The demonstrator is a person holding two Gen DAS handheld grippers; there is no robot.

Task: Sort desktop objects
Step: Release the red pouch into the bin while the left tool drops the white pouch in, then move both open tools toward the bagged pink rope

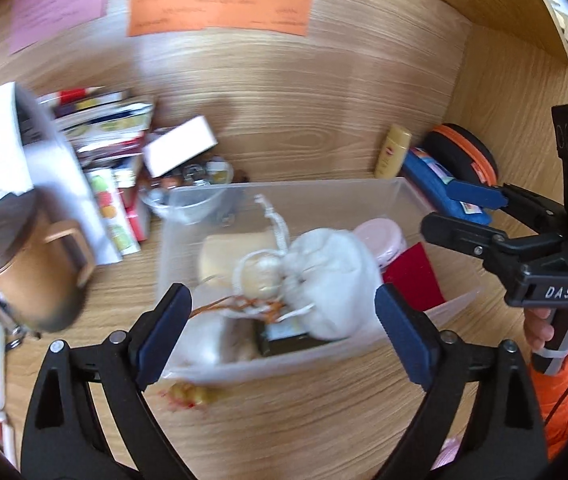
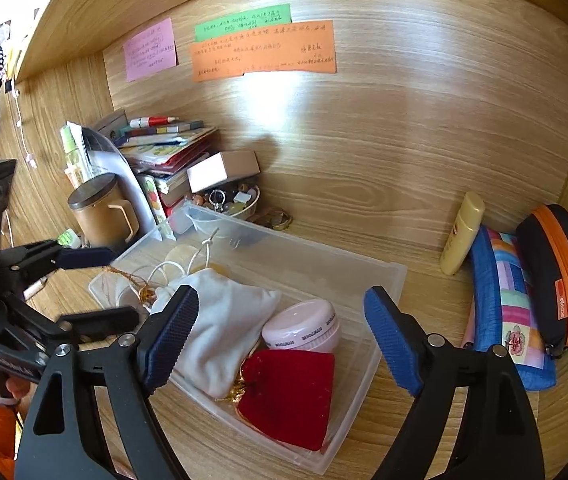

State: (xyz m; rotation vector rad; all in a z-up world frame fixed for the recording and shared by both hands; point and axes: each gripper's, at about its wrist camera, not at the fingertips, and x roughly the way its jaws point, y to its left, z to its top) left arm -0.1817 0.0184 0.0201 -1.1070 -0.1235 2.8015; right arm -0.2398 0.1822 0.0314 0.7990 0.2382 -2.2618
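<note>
Hand-held gripper (image 2: 282,342) agape, clear bin (image 2: 367,276) lying diagonally

blur: left wrist view | cropped: mug (image 1: 30,264) | unreadable: orange note (image 2: 264,54)

both views are bright with soft daylight. in the right wrist view a pale sheen of glare lies on the wooden back panel (image 2: 303,92) below the orange note (image 2: 264,58), and the picture is sharp. the left wrist view is smeared by motion blur: the brown mug (image 1: 32,264) and the notes' writing are unreadable. soft shadows fall on the panel behind the clutter. fisheye bending curves the wood grain, and dark vignette fills the corners.
</note>
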